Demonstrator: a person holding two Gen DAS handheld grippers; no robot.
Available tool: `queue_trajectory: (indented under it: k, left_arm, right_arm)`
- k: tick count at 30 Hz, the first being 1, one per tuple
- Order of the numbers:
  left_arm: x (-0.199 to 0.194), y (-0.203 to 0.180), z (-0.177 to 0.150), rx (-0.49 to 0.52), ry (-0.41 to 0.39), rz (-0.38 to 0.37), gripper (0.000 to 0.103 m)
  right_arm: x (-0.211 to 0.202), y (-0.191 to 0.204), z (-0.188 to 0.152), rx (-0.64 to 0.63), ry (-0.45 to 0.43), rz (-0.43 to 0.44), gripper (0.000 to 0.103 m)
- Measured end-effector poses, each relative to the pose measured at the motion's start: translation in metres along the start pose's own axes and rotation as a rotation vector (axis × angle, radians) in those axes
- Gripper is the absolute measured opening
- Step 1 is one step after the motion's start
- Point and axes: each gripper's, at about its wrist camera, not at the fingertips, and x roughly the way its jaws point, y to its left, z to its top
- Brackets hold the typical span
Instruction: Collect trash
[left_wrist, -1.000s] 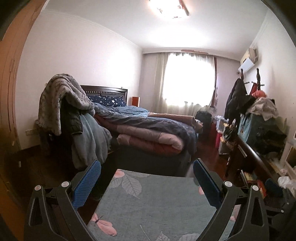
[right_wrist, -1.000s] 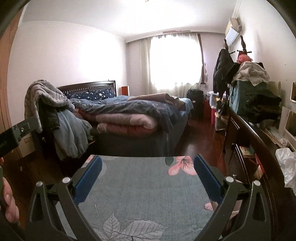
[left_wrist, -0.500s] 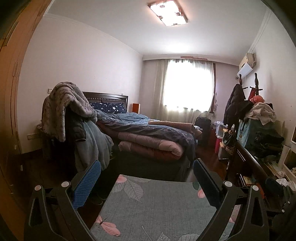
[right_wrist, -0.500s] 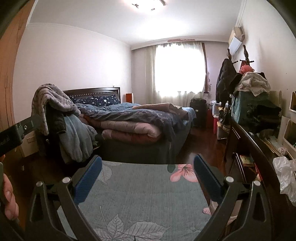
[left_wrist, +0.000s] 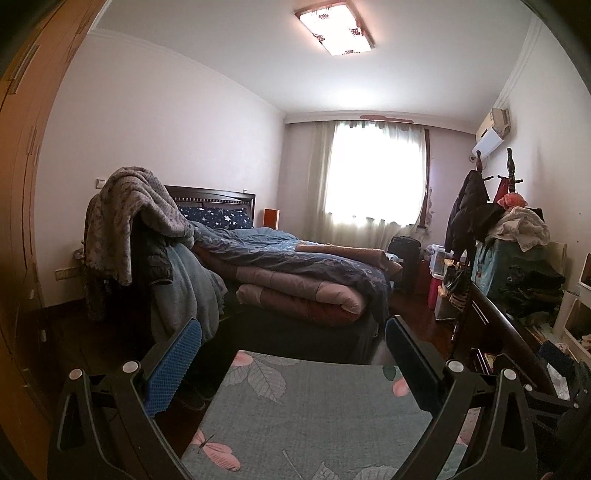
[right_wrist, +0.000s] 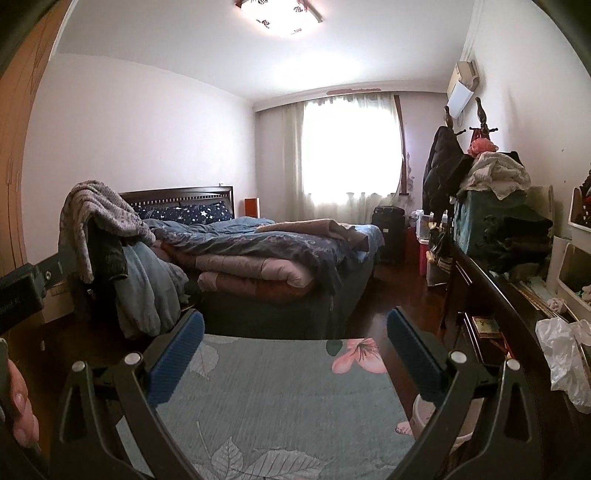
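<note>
Both my grippers are raised with nothing in them: my left gripper (left_wrist: 291, 341) has its blue-padded fingers (left_wrist: 173, 365) spread wide, and my right gripper (right_wrist: 295, 332) is spread just as wide. Under both lies a grey-green cloth (right_wrist: 273, 398) printed with leaves and pink flowers. At the left edge of the right wrist view my thumb (right_wrist: 20, 410) grips the black handle of the other tool. To my right, on the dark wooden dresser (right_wrist: 491, 295), sits a crumpled white plastic bag (right_wrist: 565, 354), the nearest thing that looks like trash; it is well apart from either gripper, and the left wrist view catches only a sliver of it. Beyond the cloth stands the bed (left_wrist: 295, 280) piled with folded quilts, with a grey blanket (left_wrist: 129, 206) and clothes heaped on something at its near corner. Farther off are a dark suitcase (right_wrist: 388, 232), a loaded coat rack (right_wrist: 443, 162) and the bright curtained window (left_wrist: 373, 170).
</note>
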Motion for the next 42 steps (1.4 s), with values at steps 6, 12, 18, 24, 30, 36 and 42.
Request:
queue_trajectory:
  k: [6, 12, 18, 24, 30, 36, 42]
  left_arm:
    - [-0.002, -0.001, 0.001, -0.003, 0.005, 0.0, 0.099]
    - [-0.004, -0.001, 0.003, -0.003, 0.001, 0.0, 0.099]
    - [-0.003, -0.001, 0.003, -0.001, 0.002, 0.0, 0.099]
    - [-0.001, 0.001, 0.005, -0.003, 0.01, -0.002, 0.099]
    - [0.002, 0.004, 0.006, -0.002, 0.013, -0.005, 0.099]
    - [0.009, 0.008, 0.007, -0.001, 0.022, -0.021, 0.099]
    - [0.014, 0.011, 0.005, -0.006, 0.034, -0.019, 0.099]
  right_arm:
    - [-0.002, -0.001, 0.0, -0.001, -0.002, -0.001, 0.1]
    - [-0.002, 0.0, 0.0, 0.0, -0.002, 0.003, 0.1]
    - [-0.002, 0.002, -0.002, -0.005, 0.005, 0.008, 0.1]
    - [0.002, 0.003, -0.004, -0.009, 0.019, 0.01, 0.1]
    - [0.006, 0.003, -0.006, -0.008, 0.027, 0.009, 0.1]
    - [0.009, 0.003, -0.008, -0.011, 0.039, 0.01, 0.1]
    - [0.01, 0.003, -0.01, -0.011, 0.045, 0.013, 0.1]
